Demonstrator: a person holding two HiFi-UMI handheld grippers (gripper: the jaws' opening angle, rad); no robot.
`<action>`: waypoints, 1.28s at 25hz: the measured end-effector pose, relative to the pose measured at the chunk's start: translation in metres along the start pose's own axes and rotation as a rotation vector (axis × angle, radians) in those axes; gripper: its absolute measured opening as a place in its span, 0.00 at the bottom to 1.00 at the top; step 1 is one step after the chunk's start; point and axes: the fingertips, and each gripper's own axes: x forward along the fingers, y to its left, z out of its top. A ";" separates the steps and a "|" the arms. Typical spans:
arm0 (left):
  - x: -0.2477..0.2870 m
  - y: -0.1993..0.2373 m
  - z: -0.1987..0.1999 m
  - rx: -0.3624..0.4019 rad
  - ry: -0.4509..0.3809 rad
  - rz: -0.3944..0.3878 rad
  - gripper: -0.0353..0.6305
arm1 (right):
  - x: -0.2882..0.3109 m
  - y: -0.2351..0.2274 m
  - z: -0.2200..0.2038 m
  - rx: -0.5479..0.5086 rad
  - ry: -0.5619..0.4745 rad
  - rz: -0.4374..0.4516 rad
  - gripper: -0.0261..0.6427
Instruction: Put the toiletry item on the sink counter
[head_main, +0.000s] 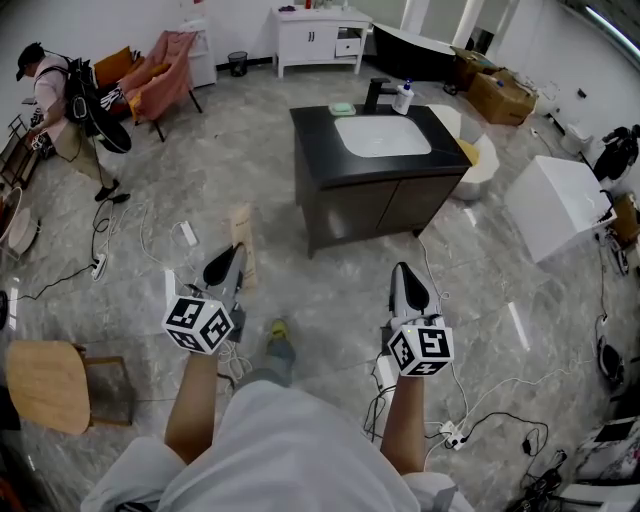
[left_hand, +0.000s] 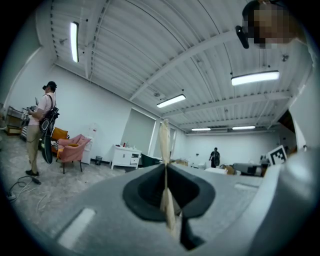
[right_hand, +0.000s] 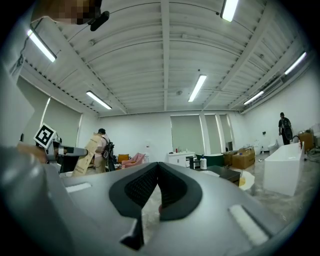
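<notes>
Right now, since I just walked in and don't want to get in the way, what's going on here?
A person holds a gripper in each hand, on the open floor short of the dark sink counter. The left gripper is shut on a flat tan toothbrush package, held on edge. The right gripper is shut and empty. The counter carries a faucet, a white pump bottle and a green soap dish; the package is not there yet.

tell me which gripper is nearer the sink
Right. The right gripper is just in front of the counter, roughly in line with the sink. The left gripper, shut on a flat box, is off past the counter's left end, farther away.
</notes>
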 end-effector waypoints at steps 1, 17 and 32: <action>0.008 0.002 -0.002 -0.002 0.003 -0.002 0.06 | 0.006 -0.004 -0.003 -0.014 0.005 -0.006 0.04; 0.193 0.121 0.005 -0.046 0.042 -0.021 0.06 | 0.205 -0.066 -0.003 -0.018 0.050 -0.041 0.04; 0.313 0.212 0.020 -0.079 0.041 -0.074 0.06 | 0.343 -0.084 0.009 -0.038 0.049 -0.075 0.04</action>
